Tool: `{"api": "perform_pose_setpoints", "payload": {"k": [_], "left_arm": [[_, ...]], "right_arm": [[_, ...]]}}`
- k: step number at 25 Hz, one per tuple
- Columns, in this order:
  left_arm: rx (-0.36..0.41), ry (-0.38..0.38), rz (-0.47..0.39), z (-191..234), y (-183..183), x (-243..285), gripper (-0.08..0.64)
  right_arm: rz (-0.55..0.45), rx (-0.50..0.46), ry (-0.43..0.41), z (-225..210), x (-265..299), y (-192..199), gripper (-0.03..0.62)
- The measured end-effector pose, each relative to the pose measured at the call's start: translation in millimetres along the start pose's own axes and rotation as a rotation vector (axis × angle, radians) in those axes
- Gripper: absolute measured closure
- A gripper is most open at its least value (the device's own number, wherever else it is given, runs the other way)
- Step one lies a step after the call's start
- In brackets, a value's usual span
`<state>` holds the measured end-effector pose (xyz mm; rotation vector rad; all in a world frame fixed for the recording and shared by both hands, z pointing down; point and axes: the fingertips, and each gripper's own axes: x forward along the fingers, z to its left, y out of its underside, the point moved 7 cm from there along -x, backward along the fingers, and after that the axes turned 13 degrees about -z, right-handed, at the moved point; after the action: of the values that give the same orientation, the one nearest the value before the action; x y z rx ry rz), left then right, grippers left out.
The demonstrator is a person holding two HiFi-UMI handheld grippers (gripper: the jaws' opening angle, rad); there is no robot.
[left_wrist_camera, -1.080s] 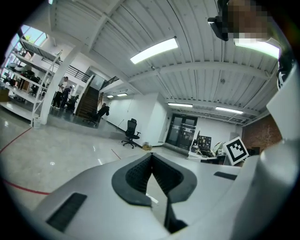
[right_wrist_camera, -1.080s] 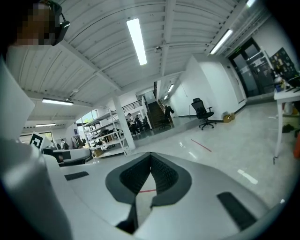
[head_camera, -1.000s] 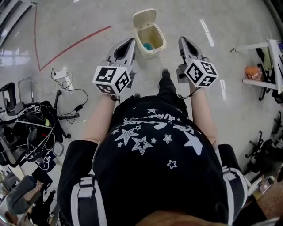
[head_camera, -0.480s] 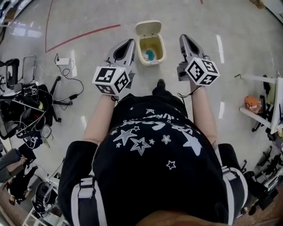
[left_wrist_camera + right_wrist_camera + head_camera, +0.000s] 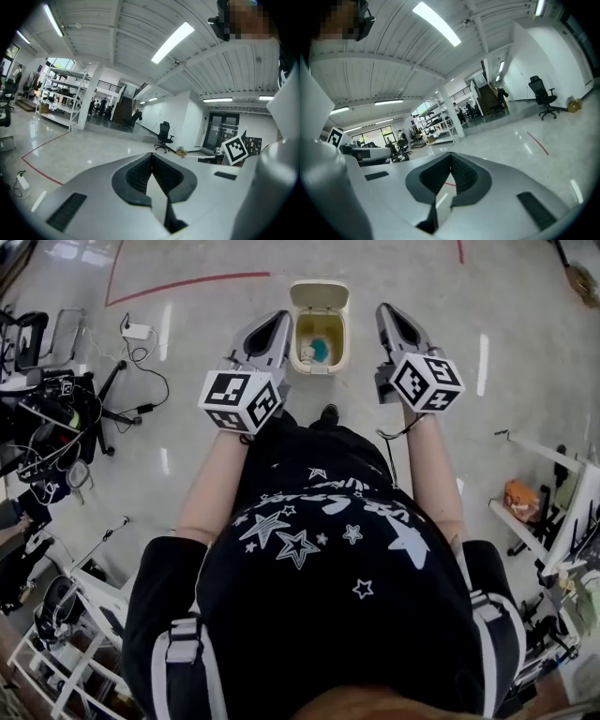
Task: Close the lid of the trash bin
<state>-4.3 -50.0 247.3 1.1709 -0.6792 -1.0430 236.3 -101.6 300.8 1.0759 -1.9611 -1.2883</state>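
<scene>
The trash bin [image 5: 335, 360], cream-coloured, stands on the pale polished floor [image 5: 216, 474] just far of the person's shoe [image 5: 328, 414]. In the head view it lies between the two grippers. Its lid [image 5: 319, 292] is open, tipped back on the far side, and something blue-green [image 5: 319, 347] lies inside the bin.

The left gripper [image 5: 279, 317] is held above the floor just left of the bin, and the right gripper [image 5: 383, 309] just right of it. Both point away from the person, and neither touches the bin or its lid. Each gripper's own view shows its jaws together at the tips, the dark ribbed pads meeting in a point with nothing between them. The marker cube of each sits at the near end, the left cube [image 5: 240, 400] and the right cube [image 5: 427, 382], over the person's forearms.

A red line [image 5: 187, 282] runs across the floor far to the left of the bin. A white power strip [image 5: 137, 332] with black cables lies near it. The left gripper view looks level across a bright hall, with a black office chair [image 5: 164, 136] and white shelving [image 5: 61, 101] far off.
</scene>
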Motion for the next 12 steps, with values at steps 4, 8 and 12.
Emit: {"api": "perform_pose_setpoints", "payload": {"k": [4, 8, 12], "left_arm": [[0.014, -0.008, 0.006, -3.2, 0.9, 9.2, 0.548], [0.039, 0.009, 0.012, 0.1, 2.9, 21.5, 0.548], [0.021, 0.029, 0.031, 15.1, 10.2, 31.8, 0.548]], "right_arm": [[0.008, -0.009, -0.011, -3.9, 9.6, 1.1, 0.587], [0.018, -0.007, -0.018, -3.7, 17.0, 6.8, 0.586], [0.042, -0.021, 0.004, -2.5, 24.9, 17.0, 0.587]]}}
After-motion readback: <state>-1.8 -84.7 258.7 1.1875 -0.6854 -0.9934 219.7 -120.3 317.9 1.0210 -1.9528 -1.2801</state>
